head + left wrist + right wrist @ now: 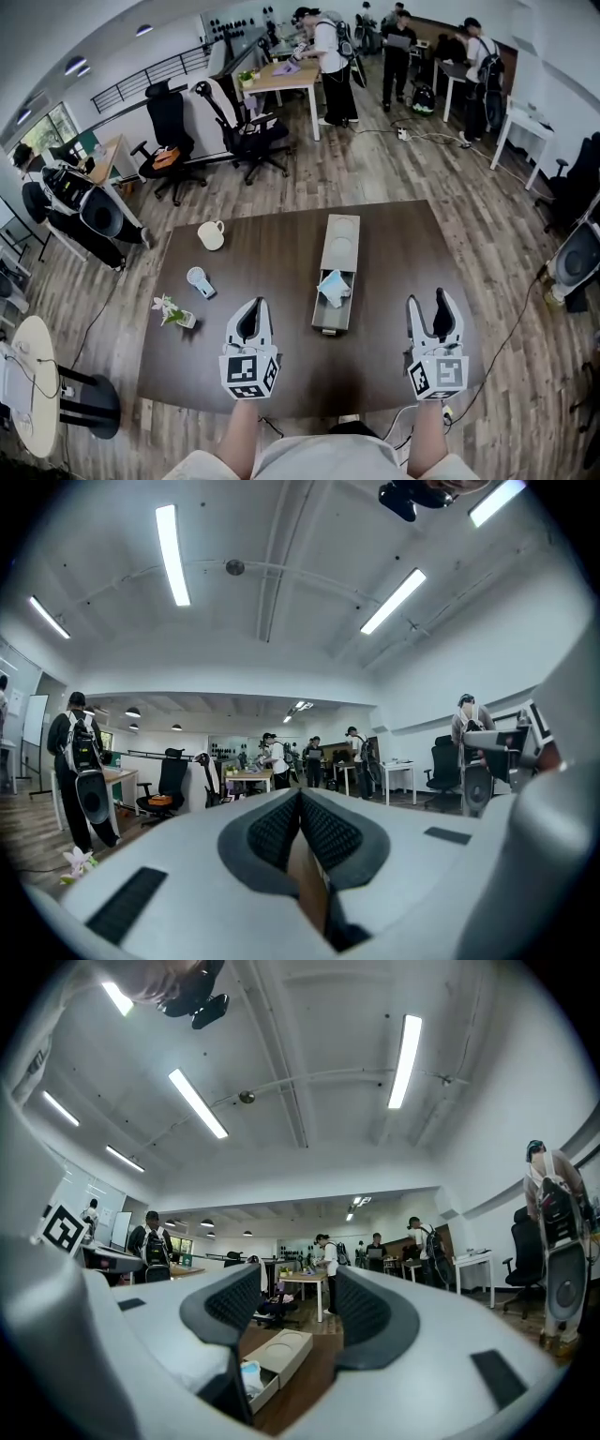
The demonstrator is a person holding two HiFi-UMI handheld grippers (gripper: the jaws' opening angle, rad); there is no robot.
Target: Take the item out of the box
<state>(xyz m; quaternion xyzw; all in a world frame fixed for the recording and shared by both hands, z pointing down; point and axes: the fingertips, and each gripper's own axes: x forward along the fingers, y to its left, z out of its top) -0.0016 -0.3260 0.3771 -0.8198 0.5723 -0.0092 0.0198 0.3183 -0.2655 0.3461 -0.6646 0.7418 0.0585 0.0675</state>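
Flowers in a small holder near the left edge of a dark wooden table, with a small white-and-blue gadget just beyond and a cream mug farther back. Next, left gripper, held level over the near part of the table, left of the box and apart from it. In the left gripper view, pads pressed together at the tips, nothing caught between them. At mid-table, that long grey box, lying lengthwise from near to far, its far half covered by a lid with round recesses, its near end open like a drawer. Inside that open end, item, a white and pale-blue packet, touched by neither tool. To the right, right gripper, also over the near table and well clear of the box. Jaws standing apart and empty, only the distant box and packet showing through the gap in the right gripper view.
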